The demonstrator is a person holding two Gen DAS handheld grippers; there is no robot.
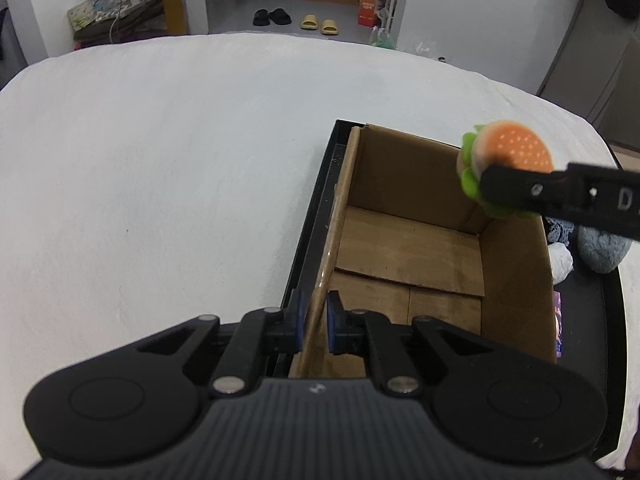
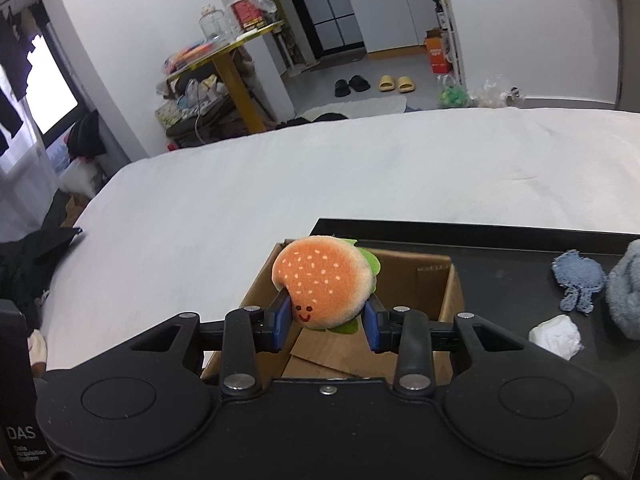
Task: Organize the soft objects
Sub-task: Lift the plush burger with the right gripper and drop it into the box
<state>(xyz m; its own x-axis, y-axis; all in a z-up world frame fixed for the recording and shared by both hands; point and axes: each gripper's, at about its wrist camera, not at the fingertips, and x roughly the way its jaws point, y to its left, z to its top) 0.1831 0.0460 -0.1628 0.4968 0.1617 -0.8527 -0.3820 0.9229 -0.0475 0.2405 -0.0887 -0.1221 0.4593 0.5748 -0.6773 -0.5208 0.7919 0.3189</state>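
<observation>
In the right wrist view, the right gripper (image 2: 326, 326) pinches a plush burger (image 2: 322, 286) between its blue pads, at frame centre above the open cardboard box (image 2: 454, 292). The box sits on a black tray (image 2: 500, 248) on a white bed (image 2: 280, 168). Right of the box on the tray lie a denim toy (image 2: 578, 280), a grey plush (image 2: 626, 292) and a white wad (image 2: 556, 336). In the left wrist view, the left gripper (image 1: 314, 322) is nearly closed, its pads straddling the box's left wall at lower centre; whether they touch it is unclear. The burger shows at upper right.

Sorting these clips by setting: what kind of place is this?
Likely a small home or studio flat: a white-covered bed, slippers on the floor, and a cluttered yellow table.
</observation>
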